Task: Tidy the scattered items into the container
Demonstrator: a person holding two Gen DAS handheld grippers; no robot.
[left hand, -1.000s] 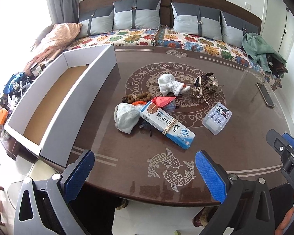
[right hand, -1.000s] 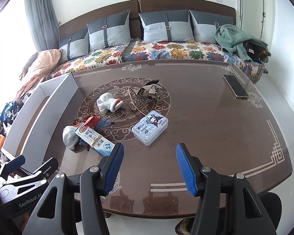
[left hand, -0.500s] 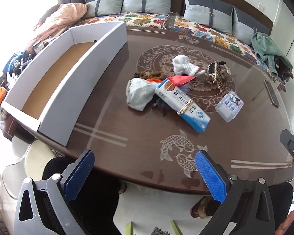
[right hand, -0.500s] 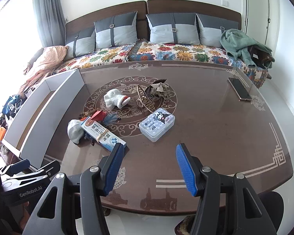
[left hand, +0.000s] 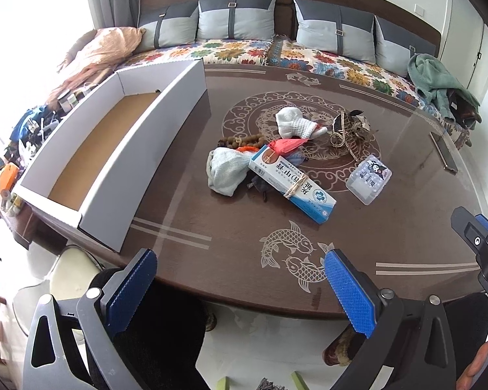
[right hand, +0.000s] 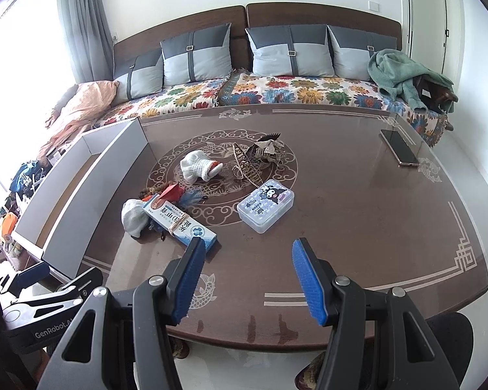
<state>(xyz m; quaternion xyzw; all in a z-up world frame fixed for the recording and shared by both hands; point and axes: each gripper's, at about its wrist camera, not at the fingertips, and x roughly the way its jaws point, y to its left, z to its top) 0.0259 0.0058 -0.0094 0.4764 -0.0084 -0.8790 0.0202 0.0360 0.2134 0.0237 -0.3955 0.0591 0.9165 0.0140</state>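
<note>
Both grippers hang spread and empty at the near edge of the surface [right hand: 358, 214]. The clear plastic case [right hand: 265, 205] lies straight ahead of the right gripper [right hand: 248, 279], nearer it than the left gripper [left hand: 240, 287]. The white cardboard box [left hand: 166, 136] stands far left.

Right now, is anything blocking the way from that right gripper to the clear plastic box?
Nothing visible does. The right gripper is open, and only bare table lies between it and the clear plastic box. The long carton sits off to the left.
</note>
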